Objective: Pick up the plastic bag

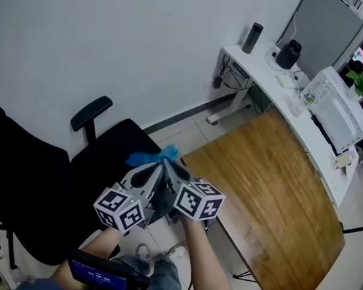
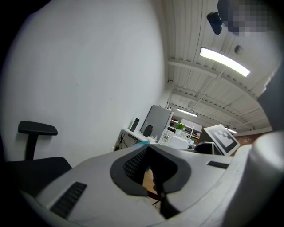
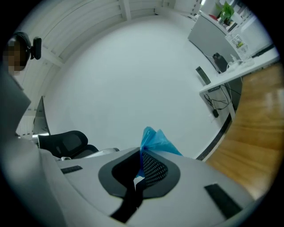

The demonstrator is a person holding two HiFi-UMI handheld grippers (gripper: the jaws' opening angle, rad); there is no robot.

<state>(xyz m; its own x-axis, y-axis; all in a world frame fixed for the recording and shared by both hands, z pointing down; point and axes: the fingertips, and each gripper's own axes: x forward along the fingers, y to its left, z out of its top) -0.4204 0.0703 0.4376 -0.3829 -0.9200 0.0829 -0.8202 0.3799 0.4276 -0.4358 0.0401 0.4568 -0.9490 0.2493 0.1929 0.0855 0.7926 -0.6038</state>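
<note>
The plastic bag (image 1: 167, 152) is thin and blue, and only a small tuft of it shows. It sits at the tips of both grippers, which are held close together in front of the person, above the chair seat. My right gripper (image 1: 169, 168) is shut on the plastic bag (image 3: 156, 142), and the tuft sticks up past its jaws (image 3: 141, 165). My left gripper (image 1: 154, 168) has its jaws together too. A sliver of the blue bag (image 2: 146, 168) shows between the pads in the left gripper view, where the gripper (image 2: 153, 167) points towards the desks. The rest of the bag is hidden.
A black office chair (image 1: 37, 182) with an armrest (image 1: 91, 113) stands below and to the left. A wooden table (image 1: 280, 200) lies to the right. Behind it a white desk (image 1: 264, 69) carries a printer (image 1: 335, 108), a bottle (image 1: 311, 92) and a dark speaker (image 1: 252, 37). The white wall is ahead.
</note>
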